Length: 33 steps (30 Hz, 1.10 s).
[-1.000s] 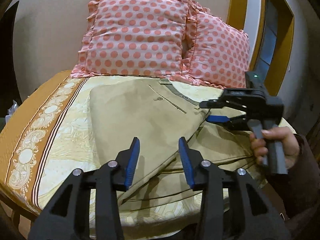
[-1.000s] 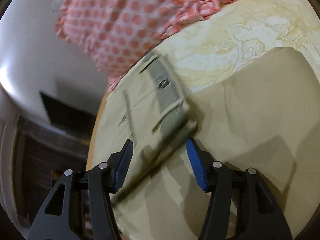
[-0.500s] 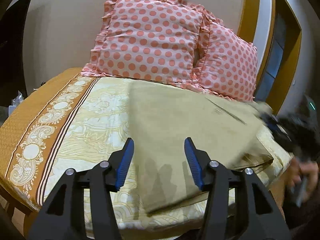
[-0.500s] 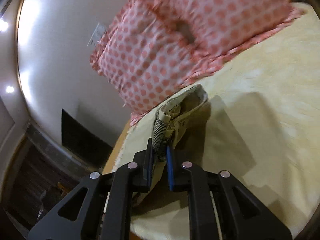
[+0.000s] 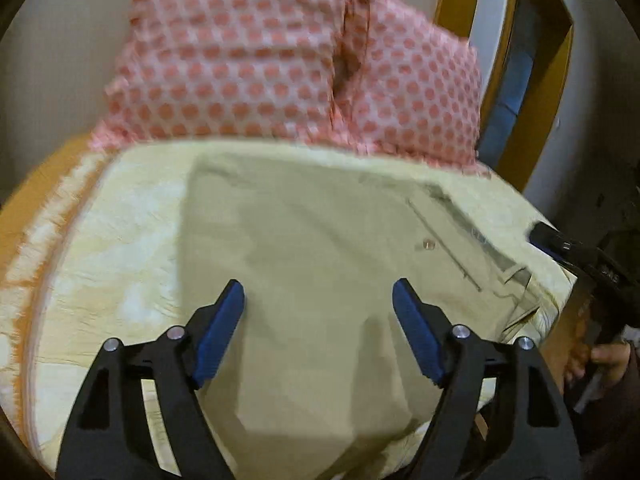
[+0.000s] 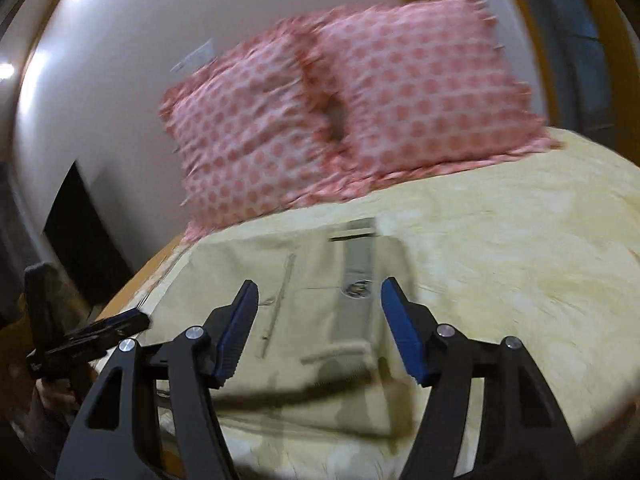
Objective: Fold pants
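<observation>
Beige pants (image 5: 320, 248) lie folded flat on the bed, waistband (image 5: 472, 236) toward the right edge. My left gripper (image 5: 318, 312) is open and empty, hovering over the near part of the pants. In the right wrist view the pants (image 6: 304, 312) lie below my right gripper (image 6: 316, 312), which is open and empty above the grey waistband (image 6: 356, 300). The right gripper also shows in the left wrist view (image 5: 560, 244) at the right edge, and the left gripper shows at the left edge of the right wrist view (image 6: 108, 328).
Two pink polka-dot pillows (image 5: 280, 64) lean against the wall at the head of the bed. The cream patterned bedspread (image 5: 120, 240) has an orange border on the left. A yellow door frame (image 5: 548, 80) stands to the right.
My right gripper held the waistband half a second ago and has let it go; it is open now. The pants have been laid down flat. Both grippers have pulled back.
</observation>
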Available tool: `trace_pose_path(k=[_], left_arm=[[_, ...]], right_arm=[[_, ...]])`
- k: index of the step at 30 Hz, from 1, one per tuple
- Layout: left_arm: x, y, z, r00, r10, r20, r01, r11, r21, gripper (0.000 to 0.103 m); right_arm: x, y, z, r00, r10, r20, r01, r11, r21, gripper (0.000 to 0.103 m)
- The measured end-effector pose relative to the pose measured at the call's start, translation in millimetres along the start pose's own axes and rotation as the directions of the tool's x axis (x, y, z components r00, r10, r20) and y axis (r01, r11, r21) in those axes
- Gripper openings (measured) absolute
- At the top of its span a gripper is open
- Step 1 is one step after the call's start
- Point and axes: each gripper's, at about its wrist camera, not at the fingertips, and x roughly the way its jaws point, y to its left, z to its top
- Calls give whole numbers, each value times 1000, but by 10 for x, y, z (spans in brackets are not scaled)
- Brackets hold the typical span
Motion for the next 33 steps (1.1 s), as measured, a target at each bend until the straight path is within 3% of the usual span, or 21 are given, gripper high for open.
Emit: trace_pose_path(k=[1, 2, 4, 7, 11, 13, 15, 19, 24, 25, 26, 30, 31, 33], left_arm=[[118, 18, -20, 999, 3, -52, -4, 1000, -10, 76], [216, 36, -49, 995, 19, -98, -21, 1000, -15, 75], [169, 30, -59, 996, 27, -84, -26, 1000, 14, 75], [32, 196, 23, 999, 14, -53, -16, 999, -43, 75], [-6, 440, 77, 999, 19, -40, -25, 989, -143, 75], [12, 485, 54, 999, 3, -51, -11, 985, -171, 75], [18, 463, 40, 999, 9, -50, -17, 987, -161, 75], [17, 449, 48, 999, 12, -51, -20, 989, -145, 75], [45, 440, 57, 999, 13, -48, -19, 989, -146, 76], [43, 442, 58, 999, 12, -49, -19, 989, -145, 76], [51, 441, 61, 999, 10, -49, -17, 989, -144, 76], [87, 456, 78, 999, 6, -52, -13, 990, -139, 76], [86, 454, 73, 999, 8, -51, -15, 990, -140, 76], [88, 452, 85, 999, 3, -46, -9, 990, -141, 76]], right_arm=[[174, -21, -5, 996, 0, -86, 0, 1000, 2, 66], [406, -72, -56, 975, -26, -221, 28, 1000, 5, 65], [310, -93, 52, 983, -26, -180, 22, 1000, -20, 64], [188, -311, 363, 992, 34, -126, -26, 997, 68, 63], [509, -511, 527, 977, 29, -213, -16, 998, 66, 51], [672, -546, 469, 962, 57, -267, -34, 995, 91, 45], [764, -535, 396, 947, 65, -313, -44, 996, 73, 45], [721, -541, 357, 941, 86, -329, -72, 996, 54, 38], [684, -603, 331, 951, 66, -301, -48, 997, 66, 38], [680, -564, 319, 949, 70, -307, -58, 997, 46, 39], [685, -525, 288, 936, 125, -330, -114, 992, 52, 39], [696, -500, 250, 933, 155, -326, -146, 988, 52, 39], [711, -500, 255, 931, 162, -328, -151, 987, 57, 36], [695, -429, 256, 930, 166, -328, -169, 985, 20, 21]])
